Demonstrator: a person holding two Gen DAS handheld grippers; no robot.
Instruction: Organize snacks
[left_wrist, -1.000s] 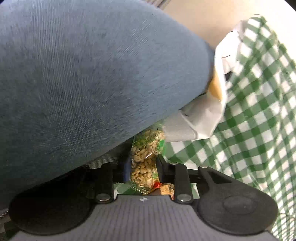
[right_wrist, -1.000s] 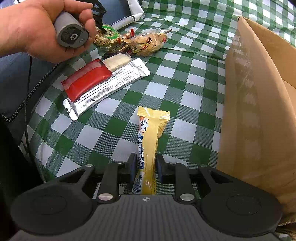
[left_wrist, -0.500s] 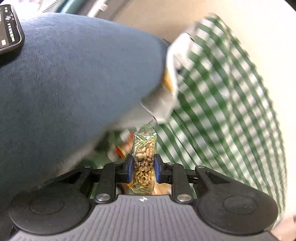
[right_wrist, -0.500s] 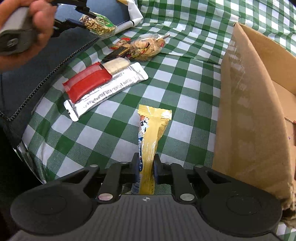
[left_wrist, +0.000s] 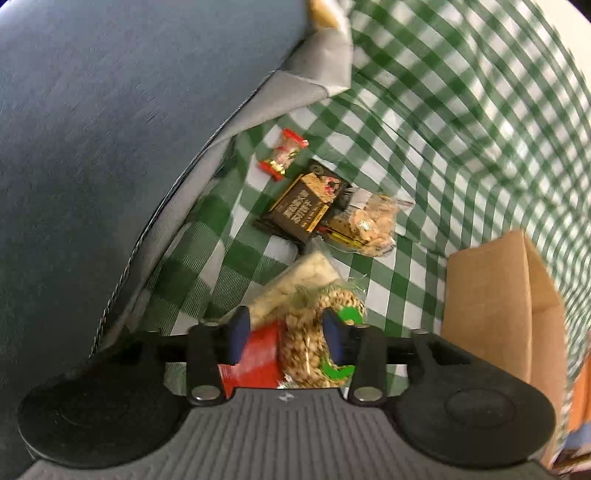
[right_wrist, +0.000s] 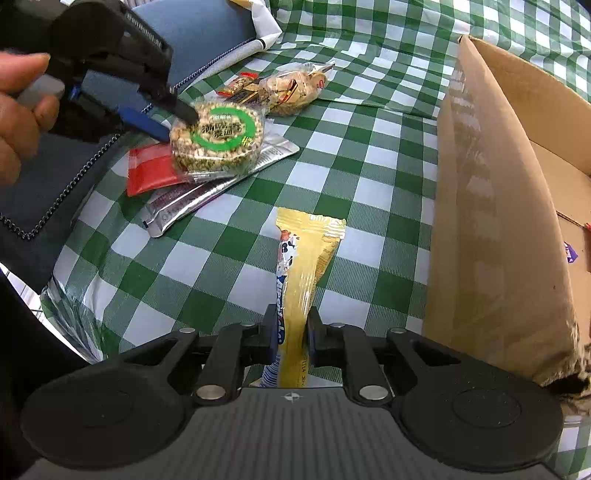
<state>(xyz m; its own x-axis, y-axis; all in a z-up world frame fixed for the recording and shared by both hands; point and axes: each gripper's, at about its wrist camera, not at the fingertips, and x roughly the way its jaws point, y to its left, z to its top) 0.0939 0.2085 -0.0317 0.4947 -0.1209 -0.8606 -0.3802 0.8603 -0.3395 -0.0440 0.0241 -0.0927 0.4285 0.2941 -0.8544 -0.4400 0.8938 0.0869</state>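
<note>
Left fingers (right_wrist: 173, 122) have just been opening, now released. The round grain cake pack (right_wrist: 218, 136) sits loose between them, flat side up, over the red packet (right_wrist: 151, 170) and silver wrapper (right_wrist: 207, 192) at 10 o'clock in the right wrist view; probably I'm regrouping it there. My left hand (right_wrist: 18, 110) grips the handle, tool pitched steeply down.

Right fingers (right_wrist: 291, 332) are clenched on the yellow bar (right_wrist: 306, 258), its tail resting on the checked bench (right_wrist: 369, 166). Cardboard box (right_wrist: 487, 221) at 3 o'clock is likely where it goes.
</note>
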